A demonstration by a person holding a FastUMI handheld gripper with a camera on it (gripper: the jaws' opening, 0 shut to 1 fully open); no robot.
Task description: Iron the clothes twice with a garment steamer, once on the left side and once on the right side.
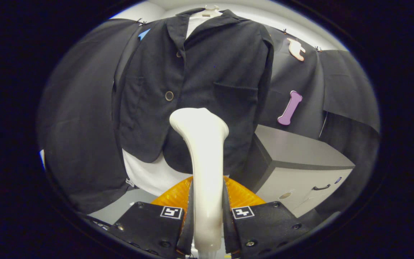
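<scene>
A black jacket [196, 82] hangs on a hanger over a white shirt [149, 172], facing me. My gripper [207, 216] is shut on the white garment steamer [203, 158], both black fingers [156, 226] pressing its handle from left and right. The steamer stands upright between the fingers, and its broad head sits in front of the jacket's lower middle, just right of the front opening and below the lower button [169, 95]. I cannot tell whether the head touches the cloth. An orange ribbed part [241, 196] shows behind the handle.
A grey cabinet [300, 162] with a drawer handle stands to the right of the jacket, close to its hem. Black cloth hangs behind and to both sides. A pale floor strip [120, 207] lies below the shirt.
</scene>
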